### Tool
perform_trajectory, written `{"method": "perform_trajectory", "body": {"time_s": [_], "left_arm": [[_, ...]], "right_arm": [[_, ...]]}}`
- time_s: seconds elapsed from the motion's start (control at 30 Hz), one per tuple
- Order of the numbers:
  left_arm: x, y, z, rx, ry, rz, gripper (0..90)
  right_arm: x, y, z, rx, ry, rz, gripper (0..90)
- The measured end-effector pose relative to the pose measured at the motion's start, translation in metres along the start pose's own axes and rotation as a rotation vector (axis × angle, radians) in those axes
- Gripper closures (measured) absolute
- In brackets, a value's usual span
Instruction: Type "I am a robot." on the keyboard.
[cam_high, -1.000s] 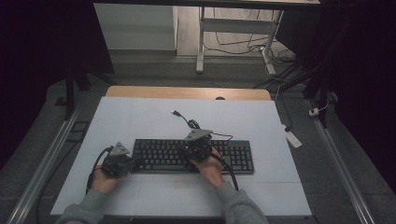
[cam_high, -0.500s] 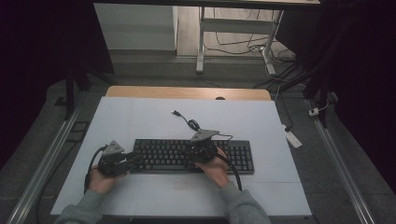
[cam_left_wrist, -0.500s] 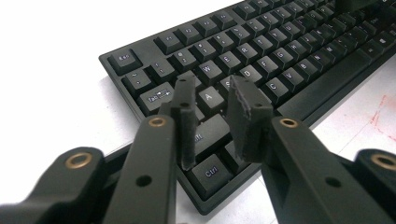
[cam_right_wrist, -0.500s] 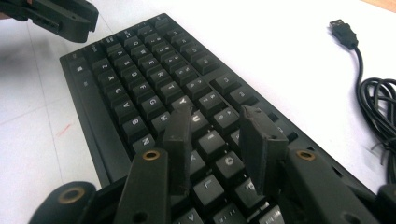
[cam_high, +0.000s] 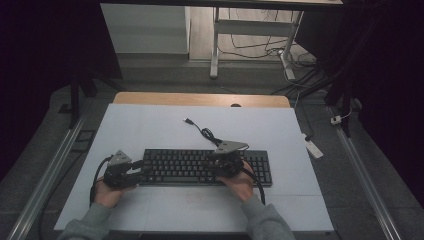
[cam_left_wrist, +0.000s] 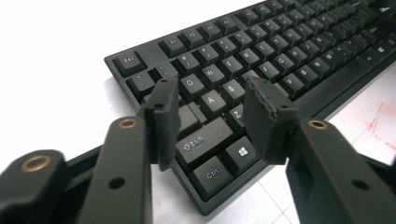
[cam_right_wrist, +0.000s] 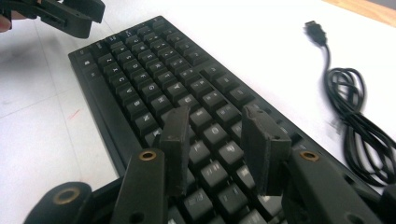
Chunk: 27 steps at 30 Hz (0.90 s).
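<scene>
A black keyboard lies across the near middle of the white table. Its coiled black cable and USB plug rest behind it. My left gripper hovers at the keyboard's left end. Its jaws have just been opening and stand open over the Shift and A keys, gripping nothing. My right gripper is above the keyboard's right half, pointing along the keys. It has also just opened, with only keys beneath it. The cable lies to its right.
The white table top has a wooden strip along its far edge. A faint red mark sits near the keyboard's front. A white power strip lies on the floor to the right. Desk legs and cables stand beyond.
My right hand has shifted a little to the right along the keyboard. The left hand has stayed at the keyboard's left end.
</scene>
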<state>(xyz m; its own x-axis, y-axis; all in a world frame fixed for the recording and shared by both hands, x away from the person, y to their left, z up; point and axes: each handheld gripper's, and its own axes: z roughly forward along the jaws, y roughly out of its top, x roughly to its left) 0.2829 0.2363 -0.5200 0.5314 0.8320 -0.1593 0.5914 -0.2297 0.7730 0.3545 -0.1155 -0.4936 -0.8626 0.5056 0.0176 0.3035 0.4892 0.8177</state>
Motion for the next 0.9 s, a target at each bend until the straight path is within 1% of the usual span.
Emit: {"method": "perform_trajectory", "body": {"time_s": [0.03, 0.07, 0.1, 0.17, 0.23, 0.27, 0.3, 0.4, 0.5, 0.63, 0.73, 0.77, 0.8, 0.9], "left_arm": [[0.0, 0.0, 0.0, 0.0, -0.002, -0.001, 53.6], [0.0, 0.0, -0.001, 0.001, -0.004, -0.001, 51.4], [0.001, 0.0, -0.001, 0.002, -0.008, 0.0, 51.4], [0.0, 0.0, -0.001, 0.004, -0.006, 0.002, 48.2], [0.0, 0.001, -0.002, 0.003, -0.009, 0.004, 45.9], [0.0, 0.002, -0.001, 0.004, -0.012, 0.002, 43.5], [0.0, 0.003, -0.001, 0.006, -0.018, 0.007, 43.5], [-0.002, 0.006, -0.003, 0.01, -0.026, 0.018, 38.8], [-0.004, 0.009, -0.006, 0.014, -0.054, 0.025, 34.4], [-0.007, 0.014, -0.008, 0.015, -0.079, 0.045, 33.9], [-0.009, 0.018, -0.008, 0.012, -0.086, 0.058, 34.2], [-0.011, 0.019, -0.007, 0.013, -0.089, 0.064, 34.5], [-0.012, 0.02, -0.007, 0.015, -0.096, 0.072, 36.8], [-0.017, 0.024, -0.005, 0.019, -0.105, 0.096, 37.9]], "right_arm": [[0.0, 0.0, 0.0, 0.0, 0.0, 0.0, 62.3], [-0.001, -0.003, -0.007, -0.006, -0.008, 0.002, 62.2], [-0.001, -0.003, -0.007, -0.006, -0.008, 0.002, 62.2], [-0.002, -0.007, -0.016, -0.006, -0.02, 0.001, 62.1], [-0.005, -0.012, -0.023, -0.008, -0.029, 0.008, 62.1], [-0.008, -0.018, -0.03, -0.01, -0.04, 0.017, 62.0], [-0.008, -0.018, -0.03, -0.01, -0.04, 0.017, 62.0], [-0.012, -0.025, -0.036, -0.008, -0.054, 0.033, 61.6], [-0.014, -0.031, -0.041, -0.004, -0.064, 0.041, 61.1], [-0.014, -0.033, -0.043, -0.004, -0.069, 0.042, 61.1], [-0.013, -0.034, -0.043, -0.004, -0.069, 0.042, 60.8], [-0.013, -0.034, -0.043, -0.003, -0.071, 0.042, 60.8], [-0.013, -0.034, -0.043, -0.003, -0.068, 0.043, 60.5], [-0.013, -0.034, -0.042, 0.0, -0.069, 0.039, 60.2]]}}
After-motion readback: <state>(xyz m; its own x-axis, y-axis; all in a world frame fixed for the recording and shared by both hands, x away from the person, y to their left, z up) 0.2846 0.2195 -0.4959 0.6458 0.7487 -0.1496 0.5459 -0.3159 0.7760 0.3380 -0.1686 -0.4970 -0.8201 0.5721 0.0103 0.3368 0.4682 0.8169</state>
